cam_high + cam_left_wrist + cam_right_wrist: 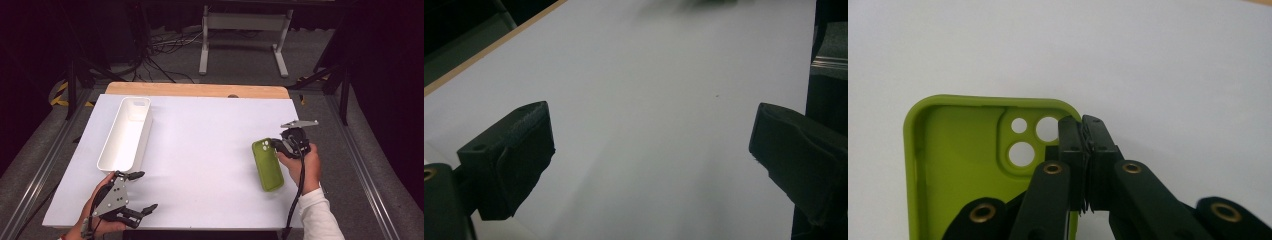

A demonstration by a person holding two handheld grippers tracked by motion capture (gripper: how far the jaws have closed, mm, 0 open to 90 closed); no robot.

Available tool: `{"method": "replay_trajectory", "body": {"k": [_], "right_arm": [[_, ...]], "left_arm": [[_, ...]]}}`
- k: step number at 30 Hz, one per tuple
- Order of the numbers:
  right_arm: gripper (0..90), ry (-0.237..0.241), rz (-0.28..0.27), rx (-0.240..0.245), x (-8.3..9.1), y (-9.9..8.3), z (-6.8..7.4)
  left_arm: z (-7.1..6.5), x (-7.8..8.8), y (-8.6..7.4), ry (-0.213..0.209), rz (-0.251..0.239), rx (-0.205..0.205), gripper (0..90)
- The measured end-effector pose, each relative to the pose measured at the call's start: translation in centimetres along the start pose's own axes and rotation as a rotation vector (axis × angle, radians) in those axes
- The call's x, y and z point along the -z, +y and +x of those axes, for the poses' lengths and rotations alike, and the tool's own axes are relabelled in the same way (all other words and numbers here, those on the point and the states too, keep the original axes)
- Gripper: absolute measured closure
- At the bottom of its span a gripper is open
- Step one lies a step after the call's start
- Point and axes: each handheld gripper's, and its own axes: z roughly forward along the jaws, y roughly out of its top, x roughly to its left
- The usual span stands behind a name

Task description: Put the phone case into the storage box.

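Observation:
A lime-green phone case (pixel 268 169) lies on the white table at the right, hollow side up, with its camera holes at the far end. My right gripper (pixel 276 145) is at the case's far right corner. In the right gripper view the case (pixel 958 160) has its side wall pinched between the jaws of the right gripper (pixel 1082 123), which is shut on it. My left gripper (pixel 143 191) rests near the table's front left corner, open. In the left gripper view the left gripper (pixel 651 150) has only bare white table between its jaws.
A long white tray (pixel 143 141) stands at the back left, lengthwise away from me. The white table sheet (pixel 210 130) ends in a wooden strip (pixel 197 90) at the far side. Dark floor, cables and a stand's legs (pixel 245 45) lie beyond.

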Motion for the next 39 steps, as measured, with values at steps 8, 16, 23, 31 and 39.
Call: {"method": "replay_trajectory", "body": {"k": [8,16,23,31,39], "right_arm": [[88.7,0.000,-0.085,0.023,0.3,0.4,0.9],[88.7,0.026,-0.184,0.039,0.2,0.6,1.7],[88.7,0.022,-0.255,0.062,0.5,0.7,2.4],[88.7,0.034,-0.314,0.080,0.6,0.6,3.4],[88.7,0.033,-0.362,0.103,0.9,0.5,4.7]], "left_arm": [[0.2,-0.2,0.1,-0.005,0.001,0.000,4.9],[0.3,-0.4,0.0,-0.006,0.002,0.013,4.9],[0.4,-0.8,0.1,-0.004,0.008,0.018,5.2],[0.4,-1.1,0.1,0.009,0.015,0.023,5.3],[0.4,-0.9,0.1,0.040,0.003,0.039,5.8]]}}
